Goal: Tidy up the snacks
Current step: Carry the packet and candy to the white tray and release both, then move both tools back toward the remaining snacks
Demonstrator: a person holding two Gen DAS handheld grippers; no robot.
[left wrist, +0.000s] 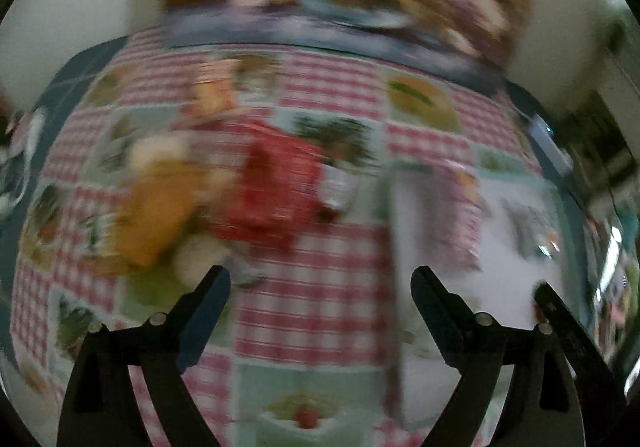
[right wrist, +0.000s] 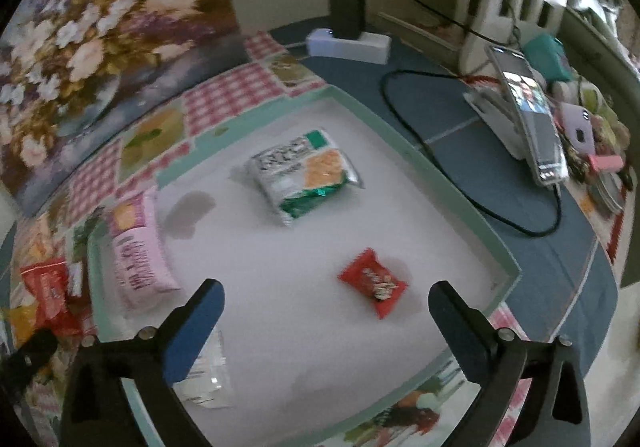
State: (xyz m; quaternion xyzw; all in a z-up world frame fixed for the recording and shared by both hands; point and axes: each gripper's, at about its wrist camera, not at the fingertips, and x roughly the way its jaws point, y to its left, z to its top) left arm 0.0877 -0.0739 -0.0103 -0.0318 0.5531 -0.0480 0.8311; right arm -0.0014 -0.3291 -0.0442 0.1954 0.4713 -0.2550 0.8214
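The snacks are found in two groups. Inside a shallow tray (right wrist: 420, 163) with a pale green rim and white floor, a silver and green packet (right wrist: 306, 175) lies near the middle, a small red packet (right wrist: 374, 281) lies closer to the tray's near right corner, and a pink packet (right wrist: 138, 251) is propped over the left rim, partly in and partly out. A clear, crinkled wrapper (right wrist: 210, 375) at the near left rim is half hidden behind a finger, and its contents cannot be read.

Outside the tray, toward the counter's left edge, a red packet (right wrist: 46, 295) and something yellow below it are cut off by the lens edge. In the left wrist view the same pile is smeared by motion blur: a red packet (left wrist: 276, 191), an orange-yellow one (left wrist: 156, 215) and a pale shape beside them can be told apart only by colour.

The right gripper (right wrist: 326, 303) is held above the tray with its jaws spread wide and nothing between them. The left gripper (left wrist: 320, 283) is held over the checked tablecloth (left wrist: 312, 287), jaws likewise wide and empty.

At the counter's far edge a flower picture (right wrist: 100, 39) is leaned against the wall. A charger block (right wrist: 348, 17) and a propped phone (right wrist: 532, 119) stand at the far right, their cable partly lost behind clutter.
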